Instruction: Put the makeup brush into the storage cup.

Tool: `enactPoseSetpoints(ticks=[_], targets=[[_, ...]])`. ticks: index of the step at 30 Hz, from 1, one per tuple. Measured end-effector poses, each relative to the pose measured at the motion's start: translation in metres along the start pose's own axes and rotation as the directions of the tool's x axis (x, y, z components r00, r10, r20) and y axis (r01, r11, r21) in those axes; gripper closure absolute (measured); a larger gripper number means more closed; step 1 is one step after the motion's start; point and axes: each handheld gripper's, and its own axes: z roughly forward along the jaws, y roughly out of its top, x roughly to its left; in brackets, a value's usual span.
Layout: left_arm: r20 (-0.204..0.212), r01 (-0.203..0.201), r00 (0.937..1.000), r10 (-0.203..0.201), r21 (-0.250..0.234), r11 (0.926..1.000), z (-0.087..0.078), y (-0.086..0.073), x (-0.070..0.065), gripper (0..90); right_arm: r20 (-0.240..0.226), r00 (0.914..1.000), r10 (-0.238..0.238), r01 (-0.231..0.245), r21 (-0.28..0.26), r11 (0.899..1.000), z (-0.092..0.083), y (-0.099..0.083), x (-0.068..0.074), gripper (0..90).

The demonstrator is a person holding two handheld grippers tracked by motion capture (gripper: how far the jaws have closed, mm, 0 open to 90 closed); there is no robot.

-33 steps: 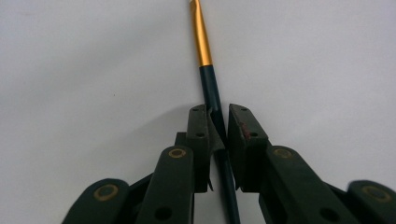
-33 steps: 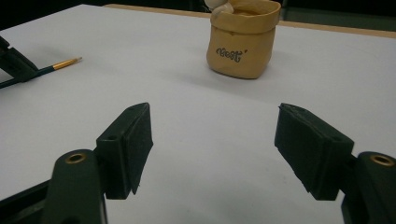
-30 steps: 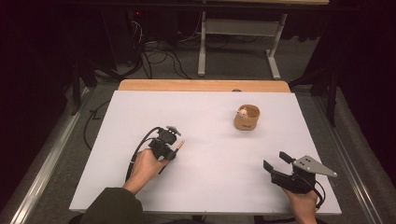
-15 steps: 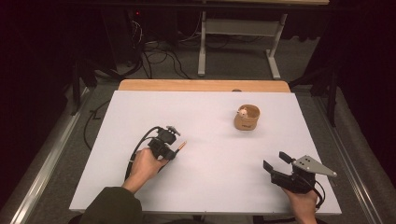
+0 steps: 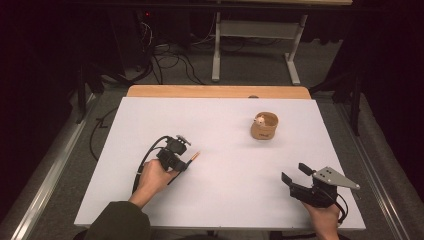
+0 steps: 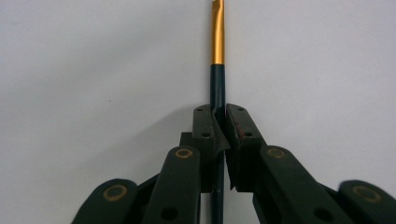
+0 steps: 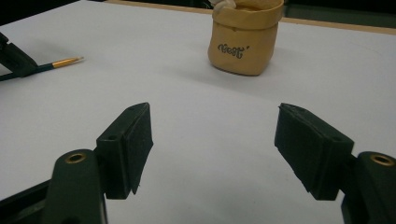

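1. Left gripper (image 5: pixel 184 161) sits low on the white table (image 5: pixel 225 200), left of centre; its jaws are clamped tight on a thin paintbrush (image 6: pixel 217 88).
2. In the left gripper view the paintbrush runs straight up between the two pads: dark blue-black handle in the grip, gold ferrule past the jaw tips, far end cut off by the frame edge.
3. In the high view the brush's gold end (image 5: pixel 195 156) pokes out right of the gripper, lying at or just over the table surface; can't tell if it touches.
4. Right gripper (image 7: pixel 212 149) is near the table's front right corner, held in the person's hand, jaws spread wide with nothing between them, bare table underneath.
5. Tan soft pouch (image 5: pixel 264 126) stands upright toward the far right of the table, well apart from both grippers; something pale sticks out of its top.
6. Right gripper view: the pouch is ahead with dark lettering on its side, the brush tip far left.
7. Wooden board edge (image 5: pixel 220 91) runs along the far side of the table.
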Motion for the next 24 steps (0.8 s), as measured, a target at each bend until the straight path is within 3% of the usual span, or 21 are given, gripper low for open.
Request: enactPoseSetpoints(ticks=[11, 14, 24], targets=[[0.034, 0.006, 0.9994, -0.005, -0.029, 0.9996, -0.003, -0.003, 0.003, 82.9, -0.001, 1.0000, 0.004, -0.004, 0.004, 1.000, 0.000, 0.001, 0.001, 29.7], [0.054, 0.008, 0.9985, -0.005, -0.057, 0.9983, -0.004, -0.003, 0.004, 82.9, -0.001, 1.0000, 0.002, -0.002, 0.007, 1.000, 0.000, 0.000, 0.000, 29.7], [0.093, -0.039, 0.9943, 0.051, -0.131, 0.9906, -0.016, -0.010, -0.003, 82.9, -0.005, 1.0000, -0.003, 0.003, 0.003, 1.000, 0.001, 0.001, 0.001, 29.7]])
